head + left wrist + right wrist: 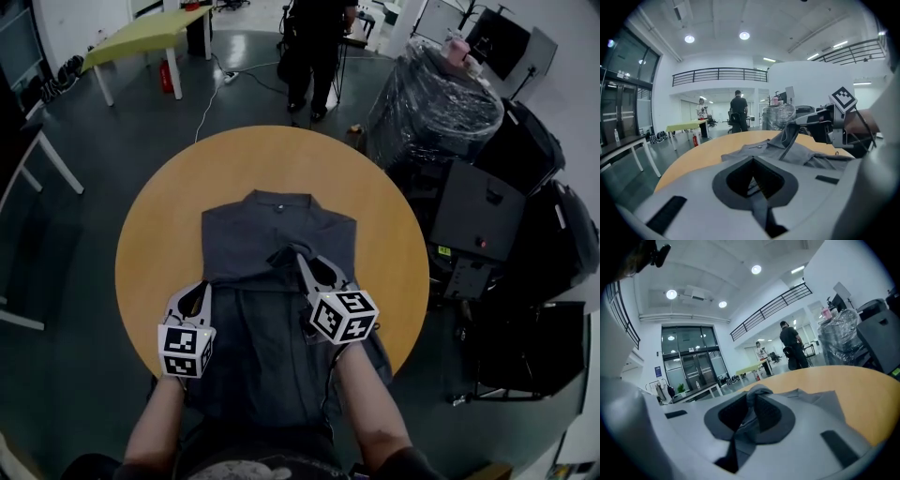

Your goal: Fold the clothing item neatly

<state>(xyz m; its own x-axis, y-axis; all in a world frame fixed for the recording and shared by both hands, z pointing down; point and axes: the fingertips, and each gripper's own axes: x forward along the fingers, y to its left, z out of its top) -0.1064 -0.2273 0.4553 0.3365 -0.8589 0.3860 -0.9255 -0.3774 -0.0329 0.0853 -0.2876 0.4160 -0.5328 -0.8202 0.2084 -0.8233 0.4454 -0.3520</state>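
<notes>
1. Both closed on cloth: left claw [203,284] pinches the left edge of the grey shirt [272,220]; right claw [301,257] grips a bunched fold mid-shirt.
2. Shirt lies on round orange surface [159,225], collar far.
3. Right: black cases [478,211], plastic-wrapped bundle [431,98]. Far: standing person [314,47], green table [150,33].

We see a round, tan-topped table [164,220] standing on a dark floor [84,141], and directly on it lies a grey shirt [267,239], collar toward the far side, its lower part hanging over the near edge.
</notes>
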